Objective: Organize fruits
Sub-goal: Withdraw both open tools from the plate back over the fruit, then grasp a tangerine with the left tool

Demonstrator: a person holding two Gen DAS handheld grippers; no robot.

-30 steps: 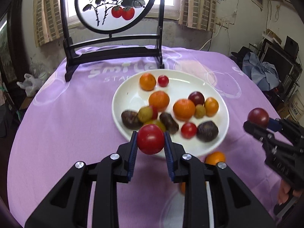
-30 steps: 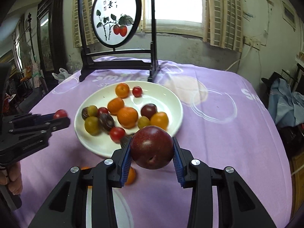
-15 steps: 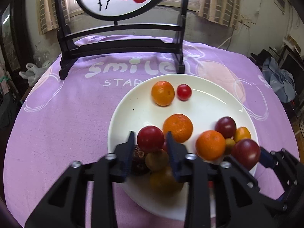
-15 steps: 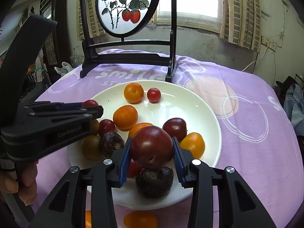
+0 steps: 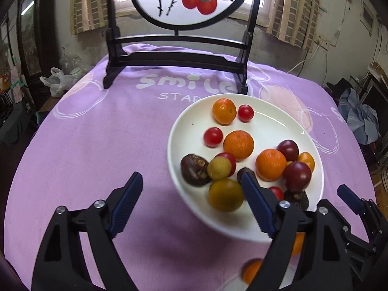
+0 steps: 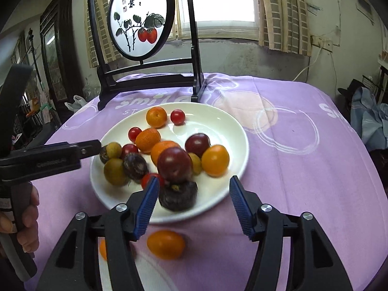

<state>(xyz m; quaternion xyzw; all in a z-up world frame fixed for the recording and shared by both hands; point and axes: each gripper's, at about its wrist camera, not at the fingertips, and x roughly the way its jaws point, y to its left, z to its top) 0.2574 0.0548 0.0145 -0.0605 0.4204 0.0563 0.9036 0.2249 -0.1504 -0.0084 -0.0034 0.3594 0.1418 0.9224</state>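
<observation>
A white plate [image 5: 312, 208] [image 6: 225, 194] on the purple cloth holds several fruits: oranges, cherry tomatoes, plums, yellow-green and dark wrinkled fruits. My left gripper [image 5: 190, 181] is open and empty at the plate's near left rim; a red tomato [image 5: 213, 137] lies on the plate ahead of it. My right gripper [image 6: 192, 186] is open and empty over the plate's near edge; a dark red plum [image 6: 175, 161] rests on the pile just in front of it. An orange fruit [image 6: 166, 244] lies on the cloth below the right gripper.
A black wooden stand with a round painted screen [image 5: 179, 36] [image 6: 145, 55] stands at the table's far side behind the plate. Another orange fruit [image 5: 252, 270] lies on the cloth near the front. The table drops off on all sides.
Both grippers have opened. The left let the red tomato go onto the plate and drew back left. The right let the dark plum go onto the pile.
</observation>
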